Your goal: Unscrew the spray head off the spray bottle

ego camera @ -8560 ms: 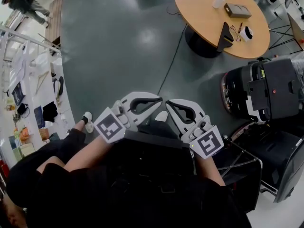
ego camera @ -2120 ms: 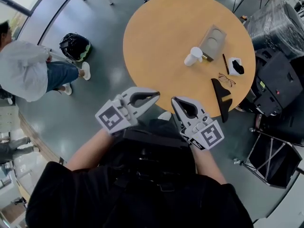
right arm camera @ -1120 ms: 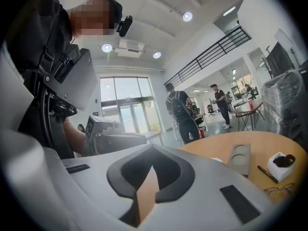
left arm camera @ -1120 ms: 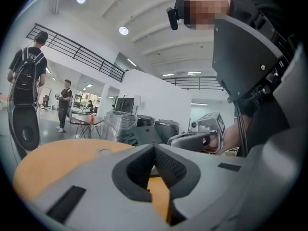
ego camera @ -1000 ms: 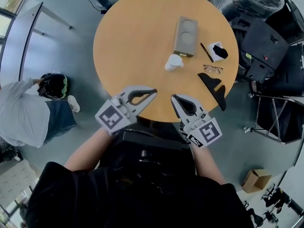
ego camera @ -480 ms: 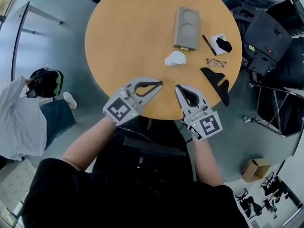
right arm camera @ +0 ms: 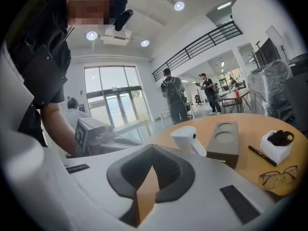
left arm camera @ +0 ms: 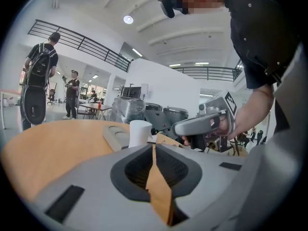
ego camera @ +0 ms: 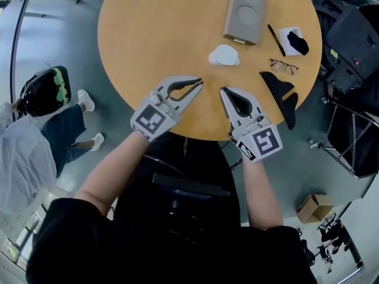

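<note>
Round table [ego camera: 148, 34], spray bottle [ego camera: 224, 55] near, beyond right hand-held gripper [ego camera: 225, 91].

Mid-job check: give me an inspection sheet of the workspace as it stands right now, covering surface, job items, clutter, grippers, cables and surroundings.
Surface: round wooden table, things grouped on its right side.
Job's things: white spray bottle upright, spray head on, nothing touching it.
Clutter: grey tray, pen, white box with a black item on it, glasses, black stand.
Grippers: left gripper empty, jaws just been opening, a crack apart; right gripper shut, empty; both short of the bottle.
Cables: nothing seen on the table.
Surroundings: person standing at left, black cases at right, cardboard box on the floor.
</note>
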The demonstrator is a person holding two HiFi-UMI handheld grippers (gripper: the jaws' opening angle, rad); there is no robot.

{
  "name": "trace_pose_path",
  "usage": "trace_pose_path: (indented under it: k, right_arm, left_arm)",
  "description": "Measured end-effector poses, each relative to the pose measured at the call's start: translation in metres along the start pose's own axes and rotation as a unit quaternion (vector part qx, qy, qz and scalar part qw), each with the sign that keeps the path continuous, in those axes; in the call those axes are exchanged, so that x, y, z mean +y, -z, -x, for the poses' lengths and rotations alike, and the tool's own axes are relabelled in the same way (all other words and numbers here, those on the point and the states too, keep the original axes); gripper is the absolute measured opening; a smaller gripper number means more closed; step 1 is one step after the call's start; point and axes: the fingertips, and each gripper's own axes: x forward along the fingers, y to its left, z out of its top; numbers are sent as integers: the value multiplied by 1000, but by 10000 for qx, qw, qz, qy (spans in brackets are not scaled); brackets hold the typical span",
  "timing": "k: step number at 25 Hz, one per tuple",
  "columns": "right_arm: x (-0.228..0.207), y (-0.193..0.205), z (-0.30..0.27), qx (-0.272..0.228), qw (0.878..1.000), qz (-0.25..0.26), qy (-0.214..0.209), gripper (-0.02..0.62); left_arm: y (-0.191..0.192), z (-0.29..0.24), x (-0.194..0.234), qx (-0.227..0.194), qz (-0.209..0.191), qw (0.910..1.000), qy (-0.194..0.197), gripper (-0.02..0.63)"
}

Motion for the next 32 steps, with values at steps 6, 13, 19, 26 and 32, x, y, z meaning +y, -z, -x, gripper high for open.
trace_pose_path:
  k: [6, 13, 19, 26, 32]
  right_arm:
    - [-40, 45, -16, -7, 9999, -127, 58, 8]
    - [-61, 85, -27, -16, 9997, -230, 126, 8]
    - [-72, 114, -27, 19, 9992, -358, 193, 8]
    - [-77, 141, -16, 57, 9987, -459, 223, 8]
    - [-83, 153, -3, 11, 9982, -515, 317, 8]
  left_arm:
    - [58, -37, 25, 97, 199, 9992, -324, 96]
    - [111, -81, 48, 99, 42, 9990, -438, 244]
    - [131, -120, 60, 15, -221, 9988, -427, 295]
    - [136, -150, 65, -149, -415, 9983, -387, 311]
    - [138, -171, 64, -104, -509, 9982, -315, 313]
